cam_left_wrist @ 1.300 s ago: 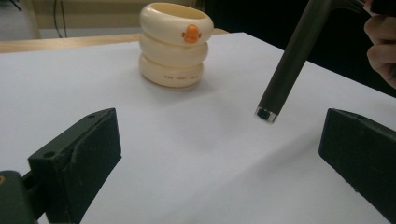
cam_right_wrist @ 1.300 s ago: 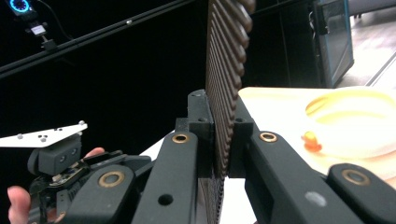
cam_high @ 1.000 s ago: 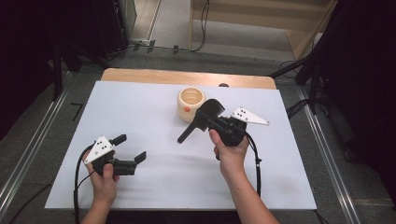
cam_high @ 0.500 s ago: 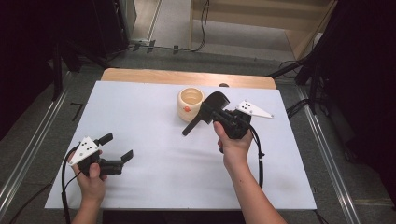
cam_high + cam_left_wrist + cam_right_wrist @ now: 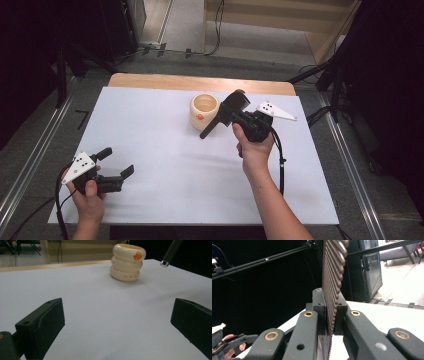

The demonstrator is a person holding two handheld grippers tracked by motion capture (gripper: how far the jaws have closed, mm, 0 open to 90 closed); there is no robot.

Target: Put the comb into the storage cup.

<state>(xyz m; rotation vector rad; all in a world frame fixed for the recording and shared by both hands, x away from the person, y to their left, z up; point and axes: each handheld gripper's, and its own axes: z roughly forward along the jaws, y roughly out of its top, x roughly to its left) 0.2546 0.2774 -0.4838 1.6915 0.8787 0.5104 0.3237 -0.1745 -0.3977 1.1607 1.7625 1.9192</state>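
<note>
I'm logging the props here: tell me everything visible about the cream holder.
The cream holder looks like three stacked glossy rings, plastic or ceramic by its sheen, with an open top, an orange duck-bill mark near the rim and small print on the lowest ring. It stands upright on the white table, toward its far edge. Nothing touches it.

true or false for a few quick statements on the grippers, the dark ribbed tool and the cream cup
1. The right gripper is shut on a dark ribbed tool with a black handle. True.
2. The left gripper holds the cream ringed cup with an orange duck bill. False: its jaws are open and empty, far from the cup.
3. The cup stands upright on the white table sheet. True.
4. The tool's handle rests inside the cup. False: it hangs beside it.
</note>
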